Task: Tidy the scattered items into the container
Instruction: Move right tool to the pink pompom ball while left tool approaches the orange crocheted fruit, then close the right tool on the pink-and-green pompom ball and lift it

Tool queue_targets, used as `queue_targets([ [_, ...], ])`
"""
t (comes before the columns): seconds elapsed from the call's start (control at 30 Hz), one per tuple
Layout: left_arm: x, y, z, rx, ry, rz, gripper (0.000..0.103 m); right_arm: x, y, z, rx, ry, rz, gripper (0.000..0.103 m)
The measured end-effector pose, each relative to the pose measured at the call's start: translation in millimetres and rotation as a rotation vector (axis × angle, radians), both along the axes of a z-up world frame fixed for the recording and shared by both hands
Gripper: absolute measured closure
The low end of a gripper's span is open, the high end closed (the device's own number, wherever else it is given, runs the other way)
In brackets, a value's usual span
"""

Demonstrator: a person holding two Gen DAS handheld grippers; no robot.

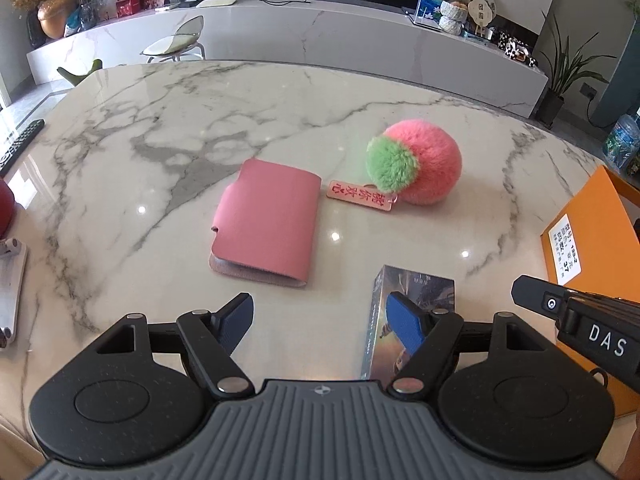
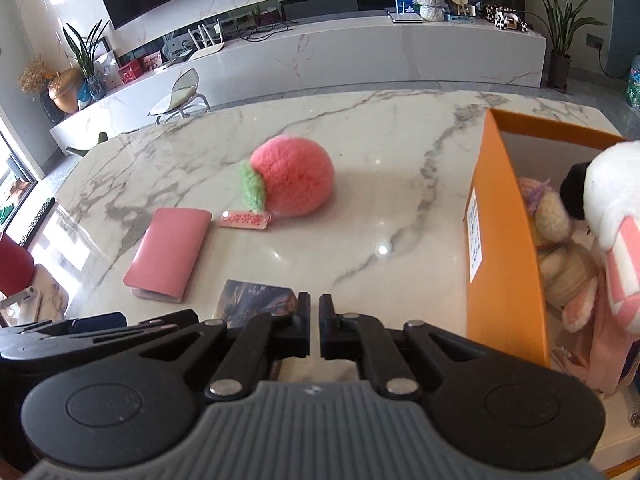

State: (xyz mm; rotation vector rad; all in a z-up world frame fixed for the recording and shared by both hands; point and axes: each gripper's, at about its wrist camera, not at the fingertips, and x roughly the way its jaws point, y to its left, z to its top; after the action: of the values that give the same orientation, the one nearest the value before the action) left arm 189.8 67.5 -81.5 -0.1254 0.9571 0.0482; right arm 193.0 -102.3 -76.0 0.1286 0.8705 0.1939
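A pink wallet (image 1: 266, 226) (image 2: 168, 254) lies on the marble table (image 1: 120, 168). A pink and green plush peach (image 1: 416, 164) (image 2: 292, 186) with a pink tag (image 1: 360, 196) lies beyond it. A small printed card box (image 1: 404, 316) (image 2: 256, 304) lies near the front. My left gripper (image 1: 324, 324) is open above the table, its right finger over the card box. My right gripper (image 2: 315, 330) is shut and empty, just left of the orange box (image 2: 504, 248) (image 1: 592, 232), which holds plush toys (image 2: 560, 256).
A black remote (image 1: 20, 140) lies at the table's left edge, with a red object (image 1: 6, 208) and a white stand near it. A chair stands beyond the far edge. The right gripper's body (image 1: 580, 328) shows at the right of the left wrist view.
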Motion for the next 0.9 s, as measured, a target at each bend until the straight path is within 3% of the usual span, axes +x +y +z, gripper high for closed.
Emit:
queue_targets([
  [0.1, 12, 2, 6, 0.006, -0.014, 0.007, 0.016, 11, 2, 8, 0.006, -0.016, -0.002, 0.095],
  [0.2, 25, 5, 8, 0.017, -0.019, 0.017, 0.016, 26, 7, 13, 0.013, -0.035, 0.003, 0.088],
  [0.43, 55, 20, -8, 0.037, 0.003, 0.051, 0.016, 73, 27, 12, -0.019, -0.087, -0.006, 0.030],
  [0.53, 65, 26, -15, 0.042, 0.002, 0.061, 0.016, 94, 36, 5, -0.029, -0.105, 0.002, 0.019],
  [0.9, 93, 25, -26, 0.088, -0.041, 0.042, 0.017, 146, 50, -29, -0.027, -0.074, -0.015, 0.019],
])
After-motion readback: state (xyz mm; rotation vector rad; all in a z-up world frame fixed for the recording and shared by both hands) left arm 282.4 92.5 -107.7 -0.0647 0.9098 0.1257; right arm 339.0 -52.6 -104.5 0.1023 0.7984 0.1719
